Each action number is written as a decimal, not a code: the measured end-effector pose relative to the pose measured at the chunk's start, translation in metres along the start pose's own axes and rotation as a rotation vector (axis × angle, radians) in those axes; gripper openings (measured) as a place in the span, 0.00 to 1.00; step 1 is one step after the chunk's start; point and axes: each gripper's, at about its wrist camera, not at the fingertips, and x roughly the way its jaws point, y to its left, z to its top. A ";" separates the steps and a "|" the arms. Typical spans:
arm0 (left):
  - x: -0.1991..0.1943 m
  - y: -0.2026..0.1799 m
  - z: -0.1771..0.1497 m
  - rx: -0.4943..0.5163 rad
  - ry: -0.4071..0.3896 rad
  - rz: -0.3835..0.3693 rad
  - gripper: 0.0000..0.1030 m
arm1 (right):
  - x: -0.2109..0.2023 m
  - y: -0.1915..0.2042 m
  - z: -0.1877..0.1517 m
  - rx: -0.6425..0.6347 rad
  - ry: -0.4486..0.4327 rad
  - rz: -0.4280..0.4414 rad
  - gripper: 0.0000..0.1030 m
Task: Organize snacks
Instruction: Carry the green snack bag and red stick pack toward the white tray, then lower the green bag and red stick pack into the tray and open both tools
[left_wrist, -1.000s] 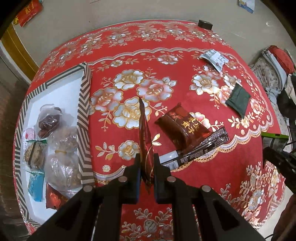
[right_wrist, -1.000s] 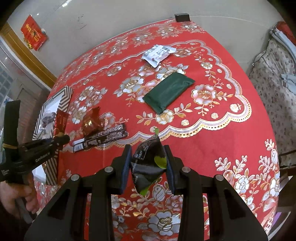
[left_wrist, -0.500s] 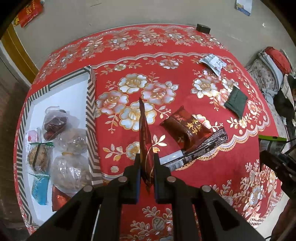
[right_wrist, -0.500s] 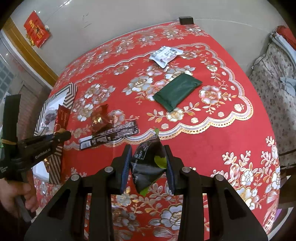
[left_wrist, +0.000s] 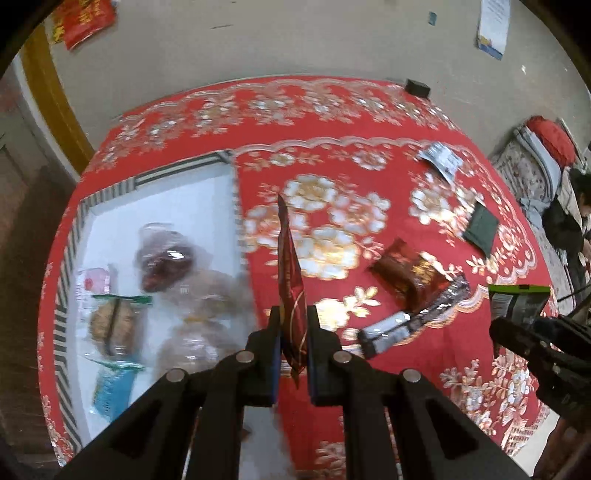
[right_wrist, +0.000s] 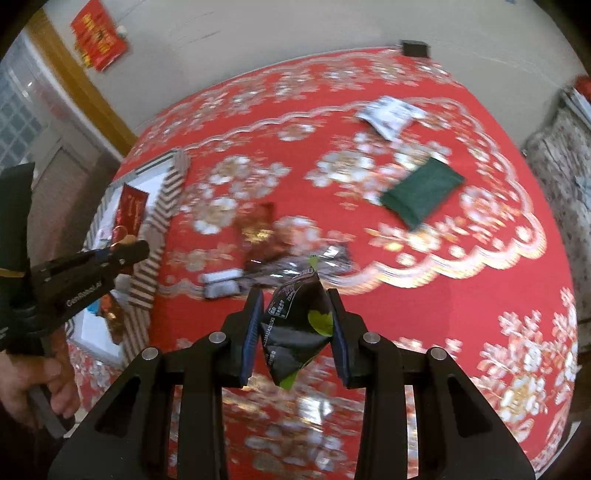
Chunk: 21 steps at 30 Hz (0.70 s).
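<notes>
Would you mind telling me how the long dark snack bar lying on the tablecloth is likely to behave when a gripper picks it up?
The snack bar looks long and thin, so gripped at one end it would probably droop. Its wrapper looks shiny, so it may slip between the pads. It lies partly under the brown packet, which would likely shift when the bar is pulled.

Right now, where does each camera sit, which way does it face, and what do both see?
Left wrist: on the left tongs, angled down at the tray; its fingers pinch a red packet.
Right wrist: on the right tongs, angled down at the tablecloth; its fingers grip a black packet; a hand shows.
Shared: tray, green pouch, each other's tongs.
</notes>
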 end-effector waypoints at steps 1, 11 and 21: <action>-0.001 0.007 0.000 -0.009 -0.003 0.006 0.12 | 0.003 0.011 0.004 -0.015 0.001 0.014 0.32; -0.001 0.105 -0.007 -0.166 -0.018 0.097 0.12 | 0.033 0.113 0.032 -0.164 0.017 0.123 0.32; 0.014 0.154 -0.007 -0.175 -0.011 0.188 0.12 | 0.067 0.192 0.046 -0.305 0.060 0.225 0.32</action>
